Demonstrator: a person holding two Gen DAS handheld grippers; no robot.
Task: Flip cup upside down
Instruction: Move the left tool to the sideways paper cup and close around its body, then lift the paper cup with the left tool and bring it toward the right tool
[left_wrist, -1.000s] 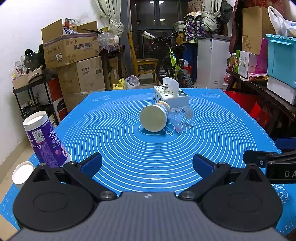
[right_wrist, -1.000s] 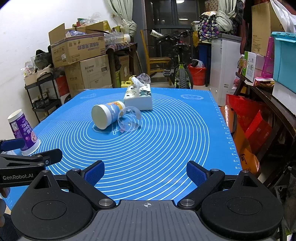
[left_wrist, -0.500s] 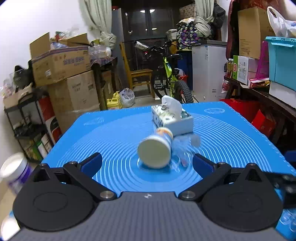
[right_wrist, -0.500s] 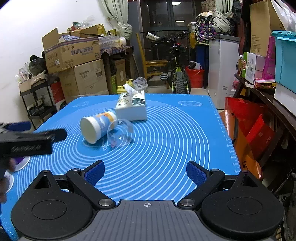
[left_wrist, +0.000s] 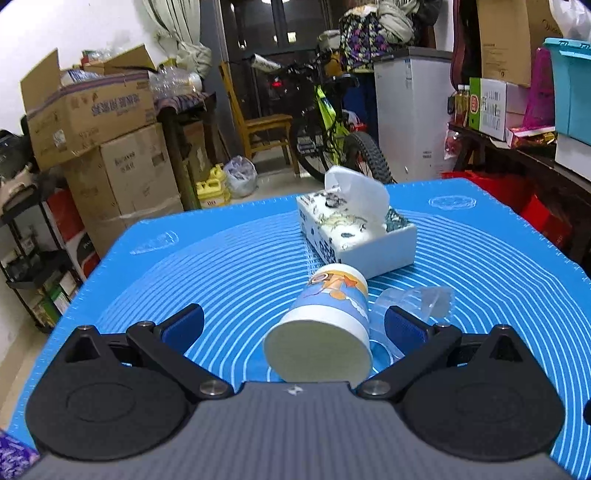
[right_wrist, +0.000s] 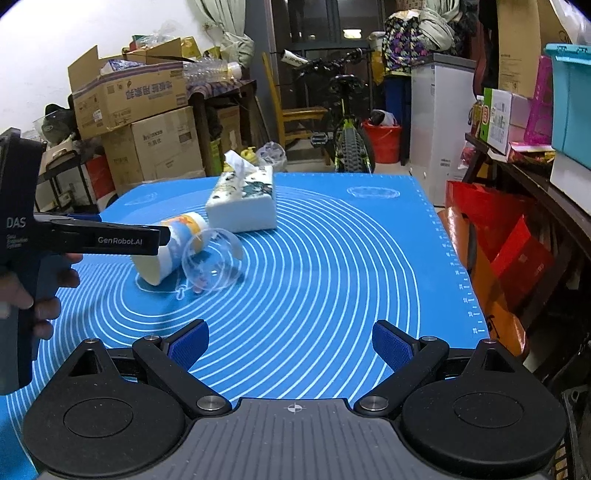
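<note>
A blue-and-white paper cup (left_wrist: 328, 325) lies on its side on the blue mat (left_wrist: 221, 266), its wide end toward the left wrist camera. It also shows in the right wrist view (right_wrist: 173, 251). A clear plastic cup (left_wrist: 417, 301) lies on its side against it, also seen in the right wrist view (right_wrist: 212, 264). My left gripper (left_wrist: 293, 326) is open with its fingers on either side of the paper cup, not touching it; it appears in the right wrist view (right_wrist: 162, 236). My right gripper (right_wrist: 290, 343) is open and empty over the mat's near side.
A white tissue box (left_wrist: 354, 232) stands just behind the cups. A purple cup (left_wrist: 14, 458) is at the mat's near left corner. The mat's right edge (right_wrist: 461, 280) drops off to red bags (right_wrist: 506, 258). Boxes and a bicycle stand beyond.
My left gripper has moved forward and right across the mat until its open fingers flank the paper cup. The right gripper has shifted only slightly. The cups have not moved.
</note>
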